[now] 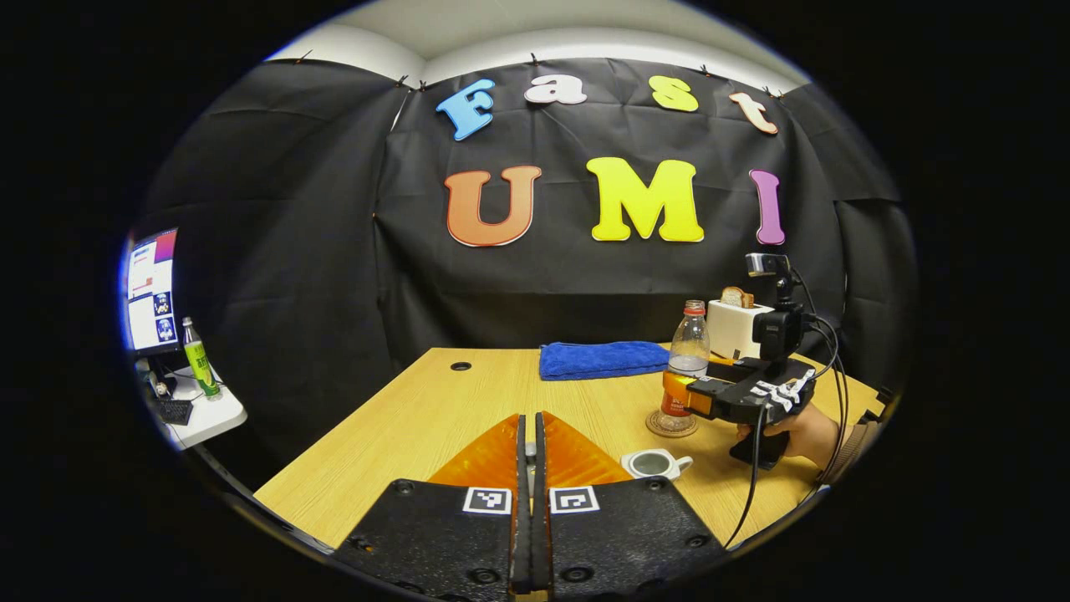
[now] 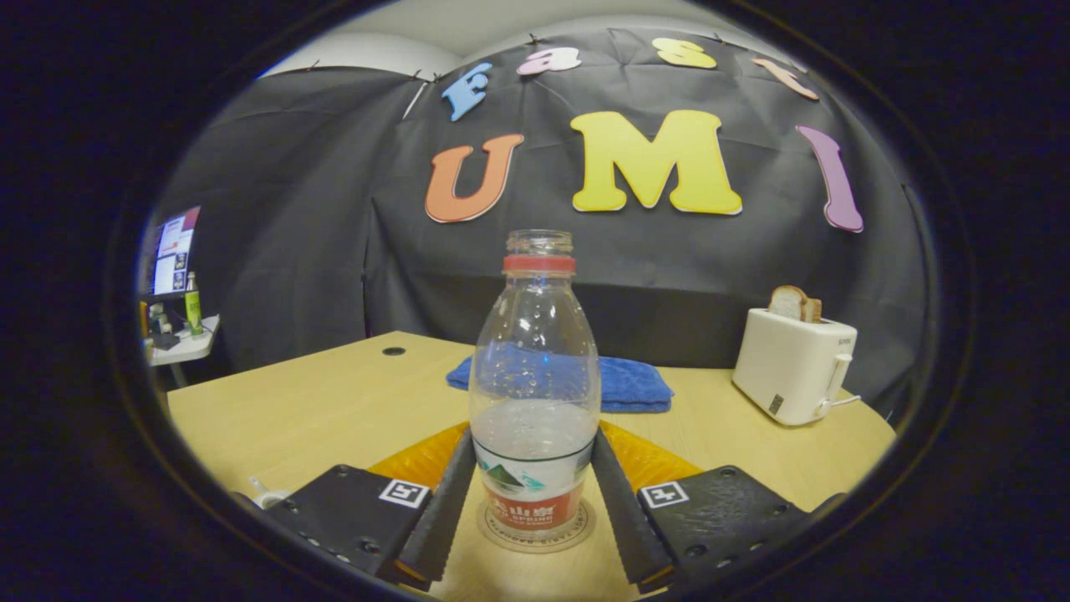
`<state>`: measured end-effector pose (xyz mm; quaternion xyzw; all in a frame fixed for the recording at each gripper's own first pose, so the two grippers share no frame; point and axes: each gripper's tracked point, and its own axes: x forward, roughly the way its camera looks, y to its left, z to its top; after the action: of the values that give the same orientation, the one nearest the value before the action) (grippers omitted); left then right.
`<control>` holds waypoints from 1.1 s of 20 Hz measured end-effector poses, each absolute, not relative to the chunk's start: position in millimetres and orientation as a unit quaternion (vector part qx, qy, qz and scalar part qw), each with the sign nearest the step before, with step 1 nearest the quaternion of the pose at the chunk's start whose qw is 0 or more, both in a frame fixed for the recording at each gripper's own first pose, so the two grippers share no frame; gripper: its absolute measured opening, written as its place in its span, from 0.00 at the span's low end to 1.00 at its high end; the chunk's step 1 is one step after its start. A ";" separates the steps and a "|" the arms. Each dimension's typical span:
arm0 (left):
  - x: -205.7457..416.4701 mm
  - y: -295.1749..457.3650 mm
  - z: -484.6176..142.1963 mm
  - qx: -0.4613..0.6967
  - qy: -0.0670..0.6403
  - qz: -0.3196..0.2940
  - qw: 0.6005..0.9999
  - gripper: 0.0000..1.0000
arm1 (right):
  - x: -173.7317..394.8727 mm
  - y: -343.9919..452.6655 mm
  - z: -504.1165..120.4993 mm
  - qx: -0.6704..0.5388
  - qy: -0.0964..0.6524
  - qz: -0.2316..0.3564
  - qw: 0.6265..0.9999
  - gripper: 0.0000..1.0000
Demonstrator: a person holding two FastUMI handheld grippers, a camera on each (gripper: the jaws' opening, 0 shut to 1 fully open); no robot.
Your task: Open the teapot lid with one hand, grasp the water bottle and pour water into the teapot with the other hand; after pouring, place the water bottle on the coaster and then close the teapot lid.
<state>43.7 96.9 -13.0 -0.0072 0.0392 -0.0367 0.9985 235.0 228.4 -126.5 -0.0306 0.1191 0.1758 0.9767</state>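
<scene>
Bottle [image 2: 535, 393] stands on the coaster [image 2: 535, 525], right hand-held gripper [image 2: 535, 502] around it, seemingly touching. Left hand-held gripper [image 1: 528, 468] pinches something, likely the lid; teapot [image 1: 654, 462] open, so closing remains.

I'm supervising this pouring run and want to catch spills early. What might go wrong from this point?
1. The water bottle has no cap and stands on the small coaster, with the right gripper close against both its sides. A sideways drag could tip it and spill.
2. The teapot sits open just beside the right gripper's hanging cable, which might snag or knock it.
</scene>
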 end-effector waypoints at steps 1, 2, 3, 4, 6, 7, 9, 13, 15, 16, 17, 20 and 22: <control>44.8 95.2 -12.5 -0.006 0.039 -0.038 0.999 0.03 | 232.8 228.9 -125.8 -0.027 0.117 0.180 0.976 0.78; 44.1 94.6 -13.0 -0.006 0.039 -0.038 0.999 0.02 | 231.1 229.0 -122.5 -0.026 0.114 0.181 0.976 0.80; 45.3 94.4 -13.4 -0.006 0.039 -0.038 0.999 0.03 | 230.3 228.3 -119.4 -0.027 0.110 0.181 0.977 0.86; 45.1 95.3 -13.4 -0.006 0.039 -0.037 0.999 0.03 | 227.6 229.3 -115.7 -0.026 0.107 0.186 0.976 0.87; 44.9 94.2 -11.9 -0.005 0.036 -0.038 0.999 0.03 | 221.0 230.0 -106.2 -0.024 0.096 0.195 0.976 0.94; 43.4 92.4 -10.9 -0.006 0.034 -0.041 0.999 0.03 | 217.4 228.9 -103.4 -0.020 0.093 0.198 0.976 0.94; 43.4 88.5 -6.2 -0.009 0.026 -0.044 0.999 0.03 | 210.1 224.2 -92.2 -0.012 0.083 0.199 0.976 0.94; 42.0 78.9 -6.0 -0.010 0.022 -0.055 0.998 0.03 | 198.3 209.1 -69.1 -0.012 0.052 0.193 0.980 0.94; 41.4 75.7 -6.6 -0.006 0.024 -0.056 0.998 0.03 | 197.6 199.8 -64.6 -0.015 0.045 0.184 0.982 0.96; 41.7 73.8 -6.9 -0.006 0.023 -0.058 0.998 0.03 | 196.2 195.4 -63.1 -0.015 0.044 0.181 0.982 0.96; 41.5 71.3 -5.5 -0.007 0.020 -0.061 0.998 0.03 | 193.8 188.7 -60.2 -0.015 0.042 0.174 0.984 0.96; 42.2 64.8 1.1 -0.010 0.002 -0.071 0.997 0.03 | 179.9 167.6 -52.4 -0.014 0.032 0.155 0.987 0.96; 47.0 56.8 -3.4 -0.023 0.001 -0.079 0.997 0.03 | 168.0 153.4 -50.3 -0.016 0.026 0.145 0.989 0.94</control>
<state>47.0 56.8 -3.4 -0.0231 0.0007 -0.0793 0.9966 168.0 153.4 -50.3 -0.0165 0.0257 0.1454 0.9889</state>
